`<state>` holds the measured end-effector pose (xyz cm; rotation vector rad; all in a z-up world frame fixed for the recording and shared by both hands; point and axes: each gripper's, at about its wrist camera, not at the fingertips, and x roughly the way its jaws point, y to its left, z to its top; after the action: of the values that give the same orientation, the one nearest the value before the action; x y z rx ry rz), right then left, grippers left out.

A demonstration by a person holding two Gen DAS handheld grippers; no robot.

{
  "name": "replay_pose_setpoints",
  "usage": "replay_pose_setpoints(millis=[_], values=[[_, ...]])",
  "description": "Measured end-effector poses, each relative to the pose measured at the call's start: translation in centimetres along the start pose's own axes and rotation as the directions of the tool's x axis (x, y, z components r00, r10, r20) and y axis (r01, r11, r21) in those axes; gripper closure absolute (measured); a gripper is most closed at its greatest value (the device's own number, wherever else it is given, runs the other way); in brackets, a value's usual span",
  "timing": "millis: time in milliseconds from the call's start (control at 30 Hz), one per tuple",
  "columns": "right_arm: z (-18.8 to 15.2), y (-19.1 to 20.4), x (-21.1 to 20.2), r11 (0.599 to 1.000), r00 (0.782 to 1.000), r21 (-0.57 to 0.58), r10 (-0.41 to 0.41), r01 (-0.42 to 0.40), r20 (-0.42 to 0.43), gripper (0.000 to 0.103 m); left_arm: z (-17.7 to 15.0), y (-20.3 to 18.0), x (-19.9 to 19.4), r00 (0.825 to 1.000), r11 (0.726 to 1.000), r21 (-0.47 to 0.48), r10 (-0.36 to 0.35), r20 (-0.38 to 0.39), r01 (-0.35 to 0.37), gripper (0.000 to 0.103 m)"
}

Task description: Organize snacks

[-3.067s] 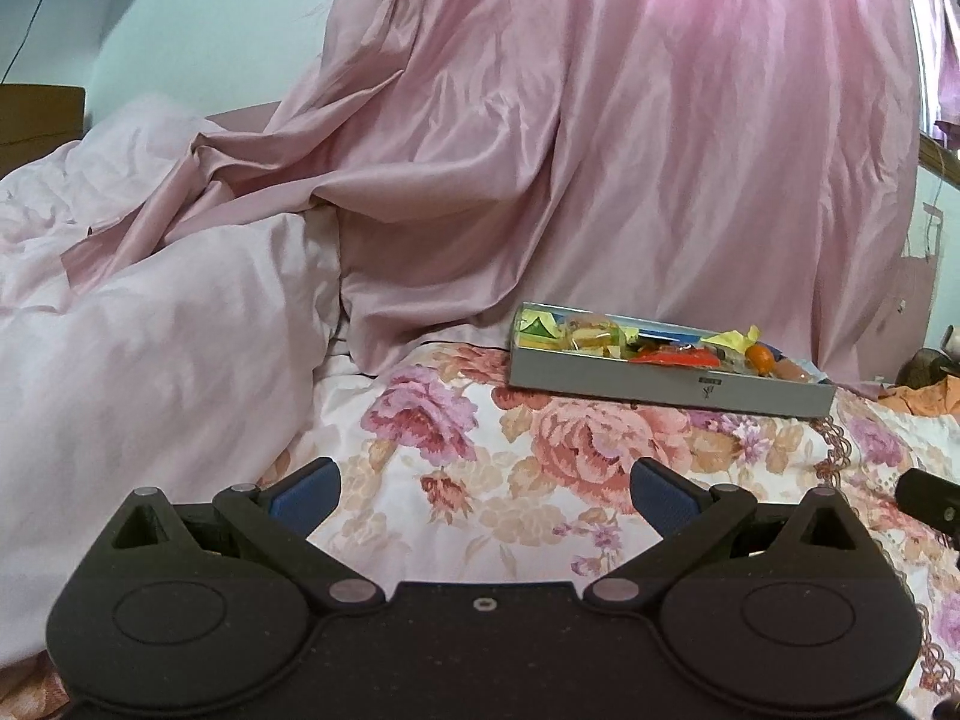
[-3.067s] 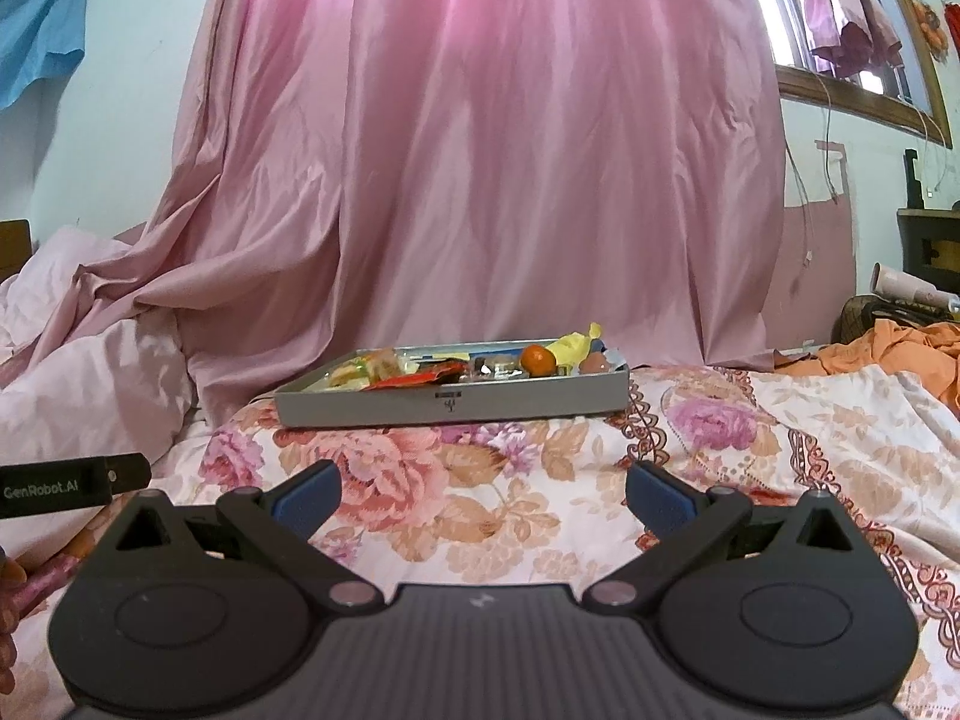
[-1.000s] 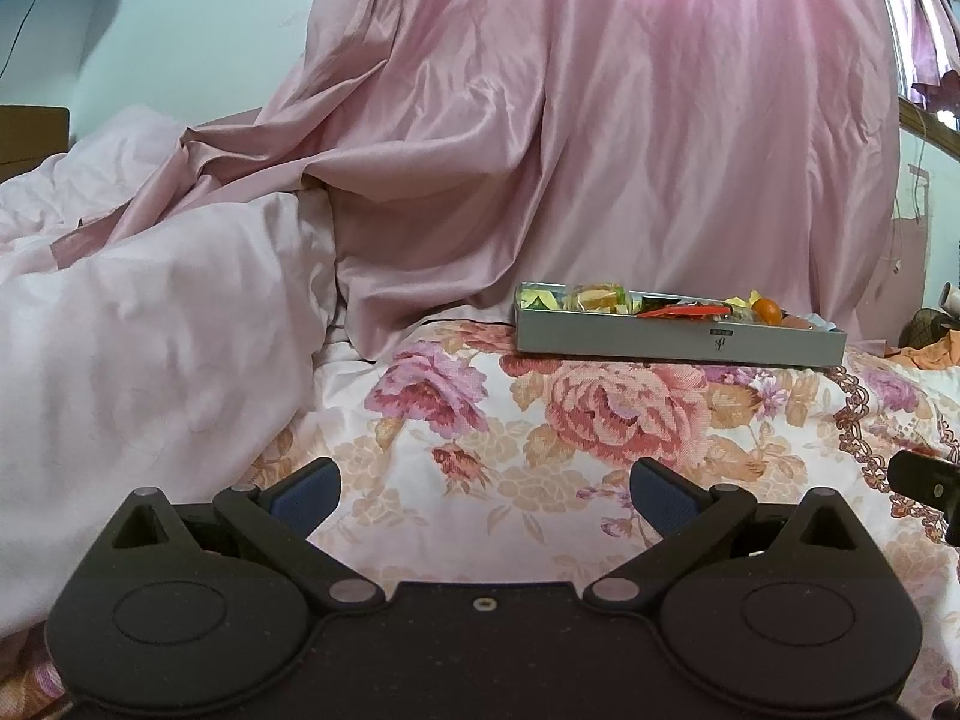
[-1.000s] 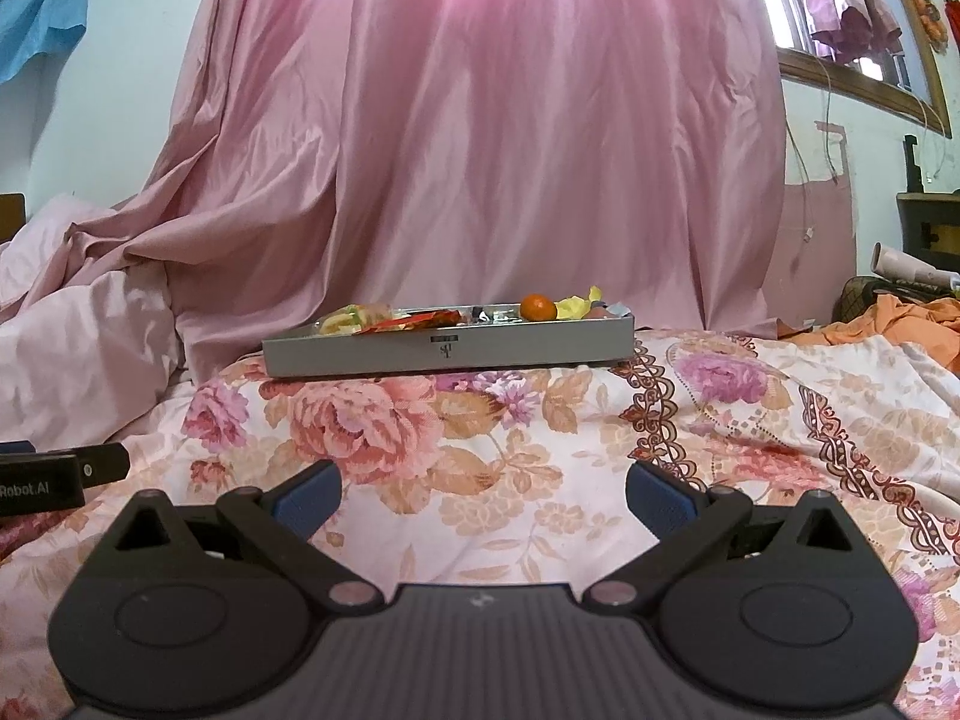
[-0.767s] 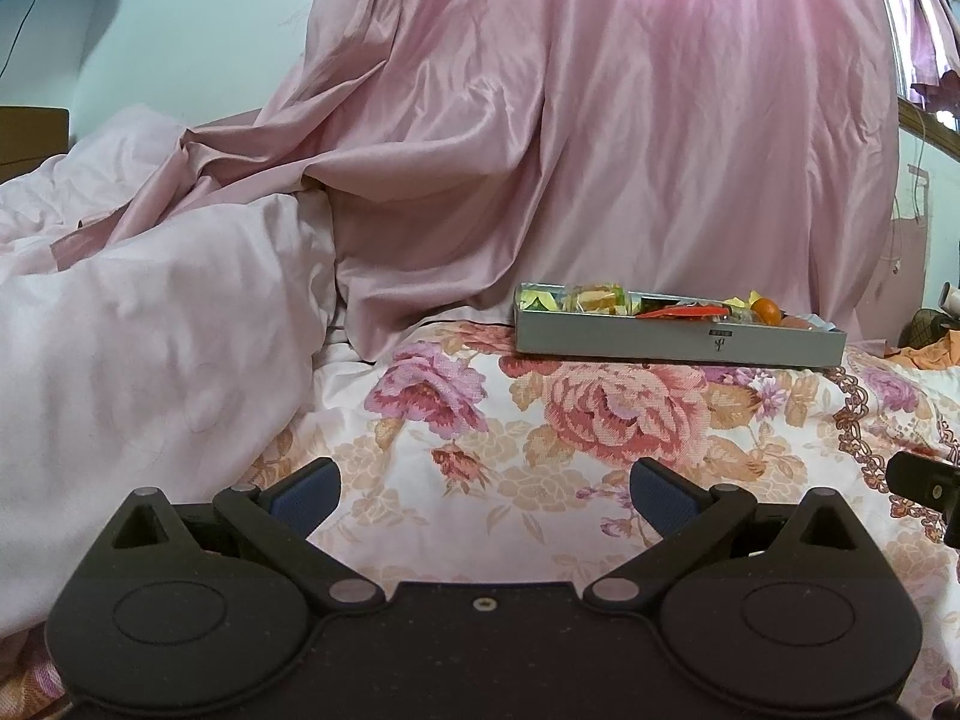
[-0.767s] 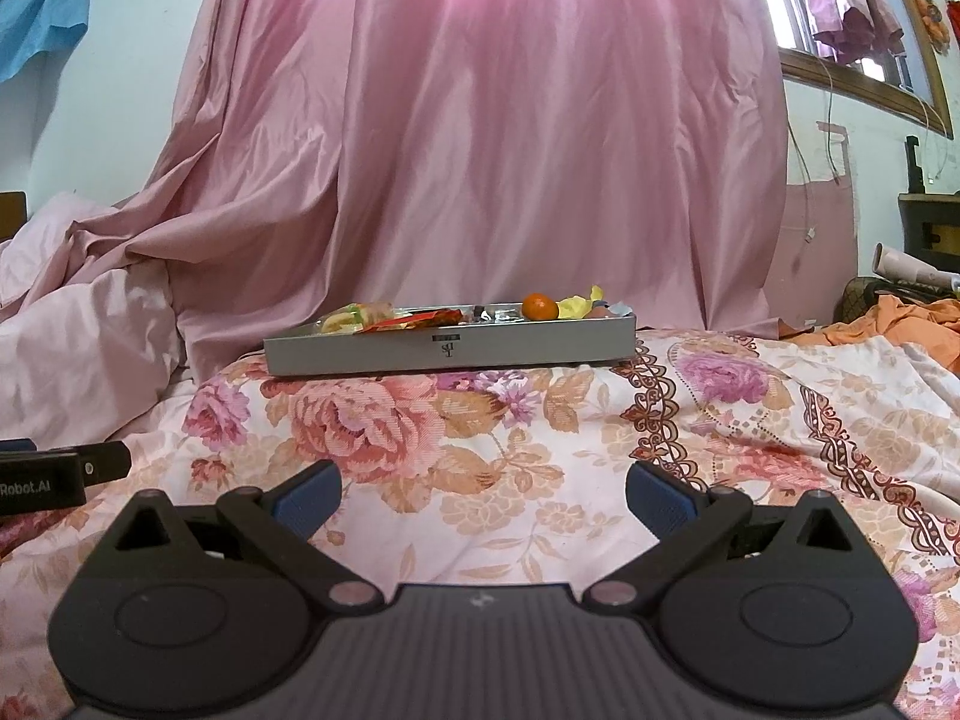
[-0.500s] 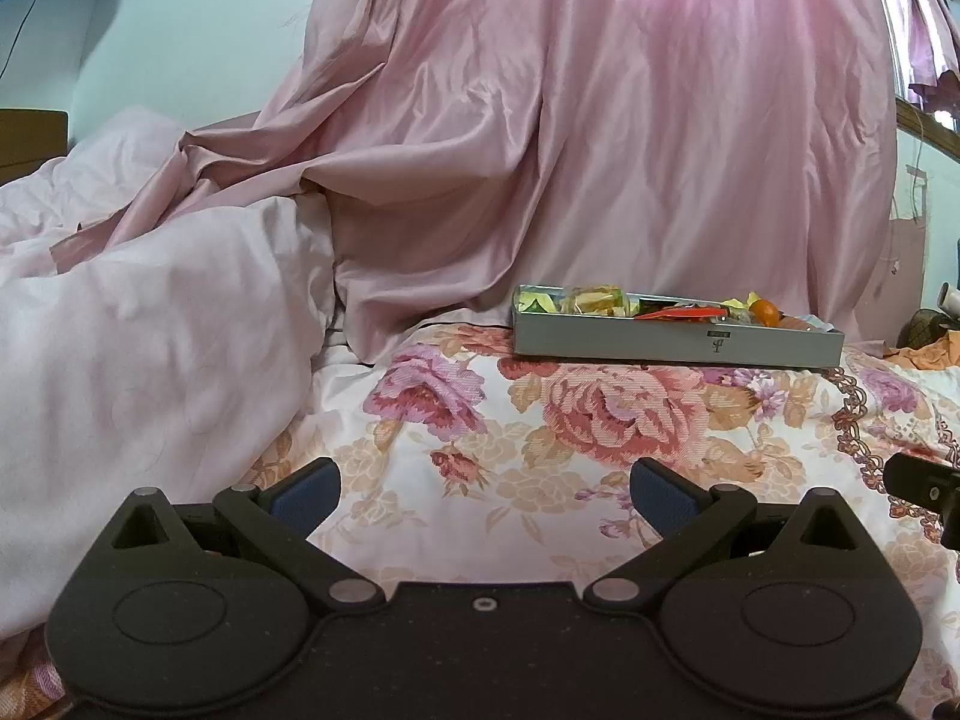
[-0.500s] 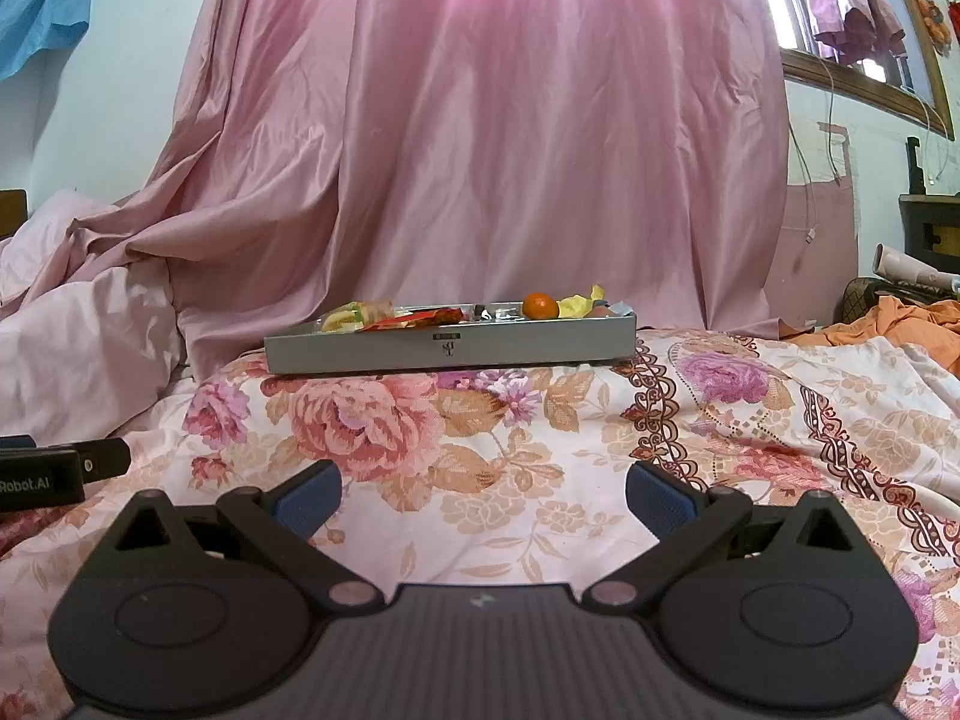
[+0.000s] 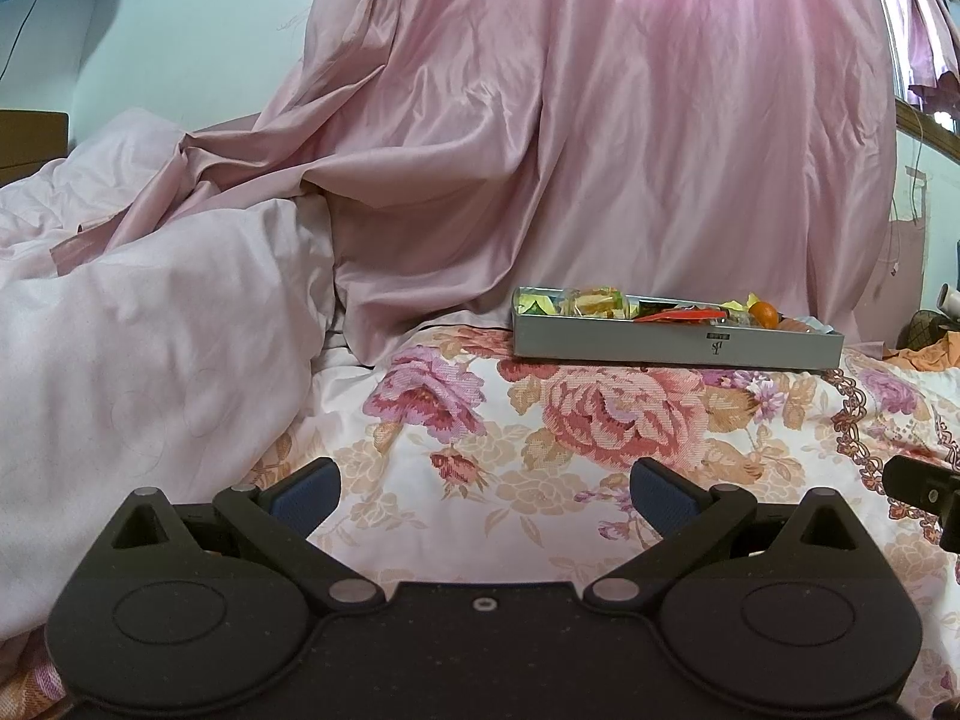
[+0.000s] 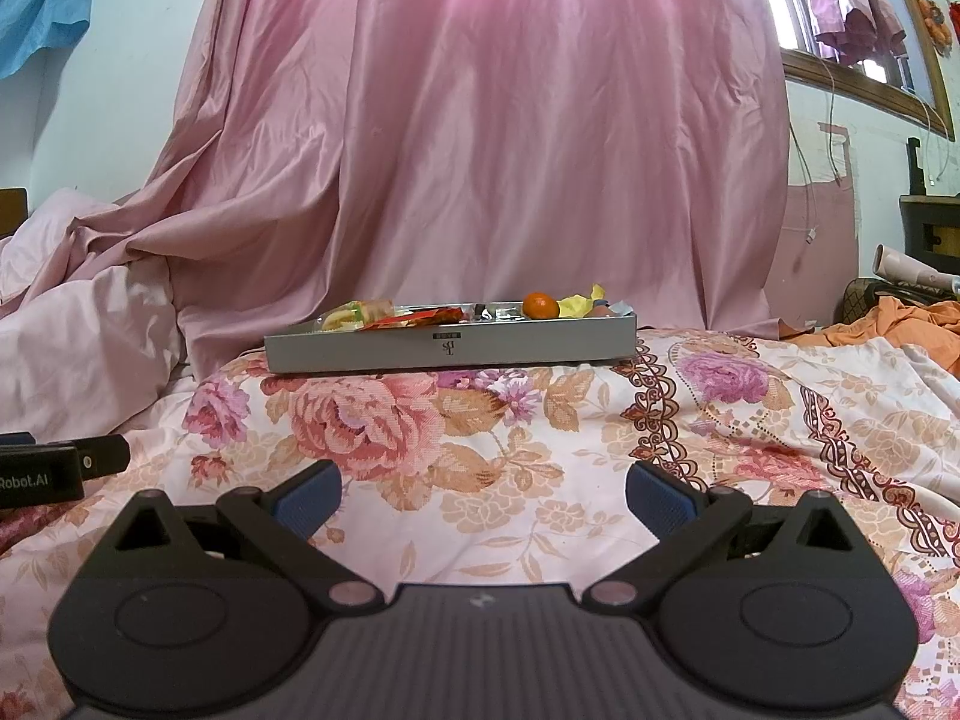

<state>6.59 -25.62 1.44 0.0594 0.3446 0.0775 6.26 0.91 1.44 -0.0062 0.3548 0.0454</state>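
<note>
Nearest the cameras, both black two-finger tongs with blue pads hang low over the bed: the left tongs (image 9: 483, 486) and the right tongs (image 10: 483, 489) each stand spread wide, with nothing between the pads. Each shows at the edge of the other's view, so they sit side by side and close together.

Under and ahead of them lies the flowered cream and pink bedspread (image 10: 480, 420), bare between the tongs and the task's things.

Farther on, resting on the bedspread, is the shallow grey rectangular tray (image 10: 450, 349), with its long side turned toward the tongs and running left to right. The snacks all lie inside it: a clear-wrapped yellow piece (image 10: 360, 313), a flat red packet (image 10: 423, 317), a small round orange fruit (image 10: 540, 305) and crumpled yellow wrappers (image 10: 579, 303). Whether they are sorted within the tray cannot be told from so low an angle.

From the right tongs the tray lies almost straight ahead; from the left tongs it lies ahead and off to the right (image 9: 678, 347). So the right hand looks the better lined up for reaching in, though neither is plainly closer.

Behind the tray hangs a pink satin curtain (image 10: 480, 150), with a heaped pale pink quilt (image 9: 150, 312) to the left.
</note>
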Motion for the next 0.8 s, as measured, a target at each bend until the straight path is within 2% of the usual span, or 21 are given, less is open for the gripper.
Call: replay_pose_setpoints(millis=[800], values=[[-0.01, -0.01, 0.02, 1.0, 1.0, 0.001, 0.0, 0.0, -0.002, 0.0, 0.08, -0.04, 0.12, 1.0, 1.0, 0.001, 0.003, 0.003, -0.003, 0.001]])
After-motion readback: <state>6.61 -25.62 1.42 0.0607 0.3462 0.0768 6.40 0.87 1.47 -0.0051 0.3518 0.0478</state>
